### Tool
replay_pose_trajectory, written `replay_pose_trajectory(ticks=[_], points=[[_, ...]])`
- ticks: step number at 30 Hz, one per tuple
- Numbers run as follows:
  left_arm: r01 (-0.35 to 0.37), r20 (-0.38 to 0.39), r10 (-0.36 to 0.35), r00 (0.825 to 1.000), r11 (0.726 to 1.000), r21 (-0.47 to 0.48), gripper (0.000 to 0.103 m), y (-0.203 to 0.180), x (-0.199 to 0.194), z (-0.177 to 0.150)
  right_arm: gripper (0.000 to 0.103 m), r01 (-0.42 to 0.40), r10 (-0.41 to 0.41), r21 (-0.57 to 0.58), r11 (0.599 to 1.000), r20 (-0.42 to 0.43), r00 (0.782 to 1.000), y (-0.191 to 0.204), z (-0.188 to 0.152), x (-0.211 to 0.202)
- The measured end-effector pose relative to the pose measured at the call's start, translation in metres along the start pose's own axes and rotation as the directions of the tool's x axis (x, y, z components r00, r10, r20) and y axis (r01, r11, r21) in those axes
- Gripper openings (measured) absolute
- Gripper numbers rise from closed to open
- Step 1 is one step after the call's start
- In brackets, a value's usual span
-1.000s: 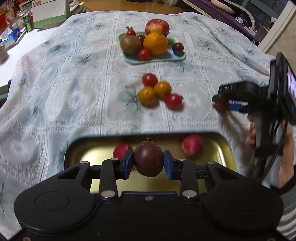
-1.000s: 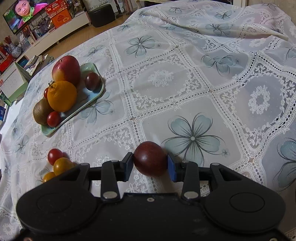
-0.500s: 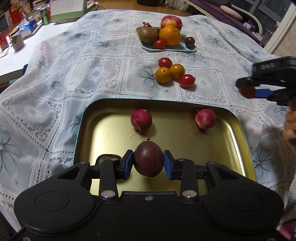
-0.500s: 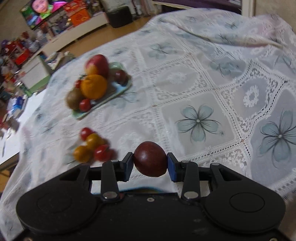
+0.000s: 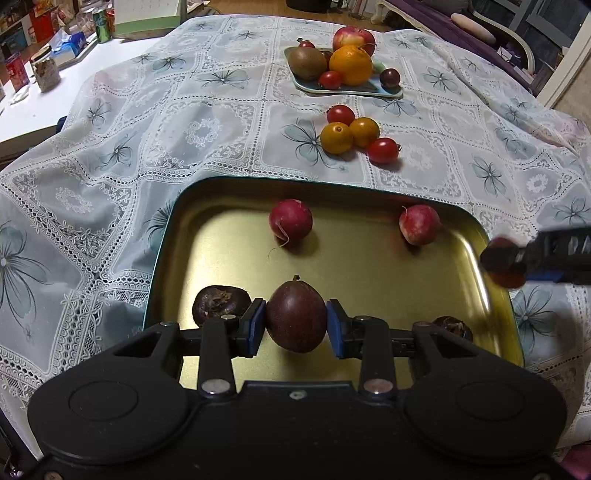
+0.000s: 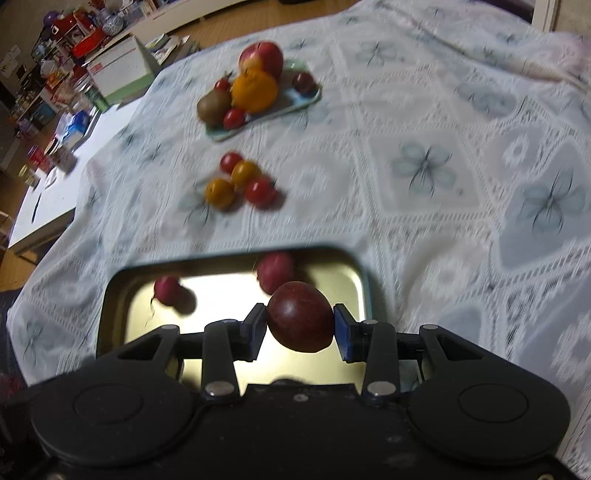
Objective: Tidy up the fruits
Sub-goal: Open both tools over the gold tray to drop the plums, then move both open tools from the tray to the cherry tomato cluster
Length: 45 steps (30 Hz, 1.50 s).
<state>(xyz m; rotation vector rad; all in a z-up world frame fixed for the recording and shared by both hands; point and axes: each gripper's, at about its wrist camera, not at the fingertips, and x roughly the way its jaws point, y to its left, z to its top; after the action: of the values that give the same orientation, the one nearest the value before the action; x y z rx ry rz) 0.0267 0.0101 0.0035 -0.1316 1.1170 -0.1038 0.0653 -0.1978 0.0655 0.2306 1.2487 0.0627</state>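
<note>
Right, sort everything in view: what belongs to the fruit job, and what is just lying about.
Job:
left claw shut on a purple passion fruit
right claw shut on a dark red fruit
gold tray
green plate
loose tomatoes

Lying about:
green can
tissue pack
jar

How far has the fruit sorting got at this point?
Done: two radishes and two dark fruits lie in the gold tray. In hand: each hand-held gripper, left and right, clamps a purple fruit. Left: four small tomatoes on the cloth.
</note>
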Motion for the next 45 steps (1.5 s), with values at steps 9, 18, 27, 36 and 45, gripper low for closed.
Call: replay_pose_trajectory(ticks=[9, 18, 27, 36, 45], points=[[-0.011, 0.011, 0.011, 1.000, 1.000, 0.001, 0.043, -0.005, 0.000, -0.003, 0.039, 0.023, -0.026, -0.031, 0.999, -0.089, 0.996, 0.013, -0.025, 0.024], [-0.012, -0.013, 0.012, 1.000, 1.000, -0.018, 0.044, -0.003, 0.005, -0.002, 0.040, 0.076, -0.080, -0.049, 0.996, -0.083, 0.993, 0.017, -0.029, 0.031], [-0.015, -0.019, 0.015, 1.000, 1.000, -0.010, 0.044, -0.004, 0.004, -0.002, 0.040, 0.063, -0.069, -0.070, 0.996, -0.080, 0.994, 0.018, -0.029, 0.027], [-0.017, -0.025, 0.017, 1.000, 1.000, -0.011, 0.044, -0.004, 0.005, -0.003, 0.040, 0.060, -0.067, -0.069, 0.996, -0.095, 0.993, 0.018, -0.030, 0.027], [-0.023, -0.030, 0.023, 0.999, 1.000, 0.007, 0.045, -0.004, 0.005, -0.003, 0.040, 0.061, -0.070, -0.076, 0.995, -0.123, 0.990, 0.018, -0.031, 0.032]])
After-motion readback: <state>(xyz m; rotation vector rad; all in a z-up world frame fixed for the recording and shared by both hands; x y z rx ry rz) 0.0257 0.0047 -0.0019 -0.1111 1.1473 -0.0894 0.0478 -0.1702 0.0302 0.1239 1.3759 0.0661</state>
